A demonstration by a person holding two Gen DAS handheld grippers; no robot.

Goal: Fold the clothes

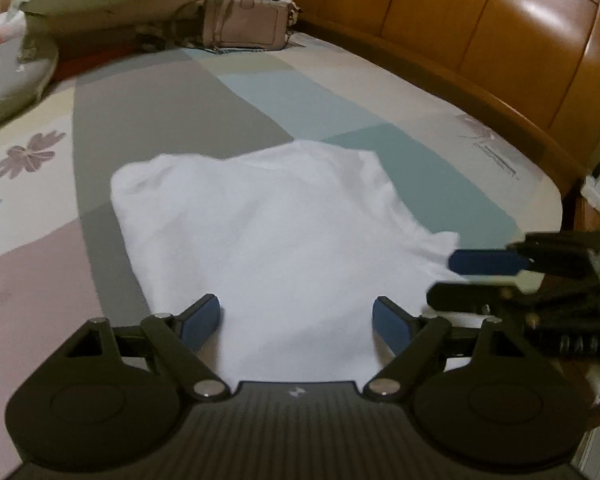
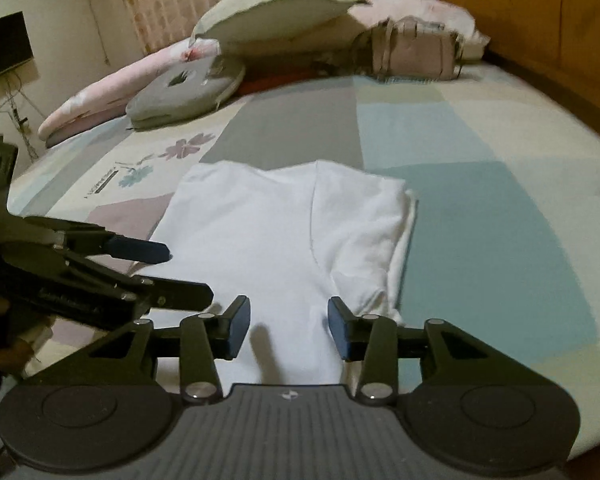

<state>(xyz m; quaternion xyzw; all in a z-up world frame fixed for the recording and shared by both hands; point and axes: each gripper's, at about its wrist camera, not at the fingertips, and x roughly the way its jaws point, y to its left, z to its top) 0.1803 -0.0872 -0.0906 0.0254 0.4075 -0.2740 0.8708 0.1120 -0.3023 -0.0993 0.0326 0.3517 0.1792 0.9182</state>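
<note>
A white garment [image 1: 276, 236] lies partly folded on the patchwork bedsheet; in the right wrist view [image 2: 284, 236] one side is folded over along a lengthwise crease. My left gripper [image 1: 298, 324] is open and empty, just above the garment's near edge. My right gripper [image 2: 288, 328] is open and empty over the same near edge. The right gripper also shows at the right of the left wrist view [image 1: 468, 276], and the left gripper at the left of the right wrist view [image 2: 180, 276].
A beige handbag [image 1: 246, 24] stands at the far end of the bed beside pillows [image 2: 276, 16] and a grey cushion [image 2: 188, 92]. A wooden headboard [image 1: 500, 40] runs along the bed's right side. The bedsheet [image 2: 480, 200] surrounds the garment.
</note>
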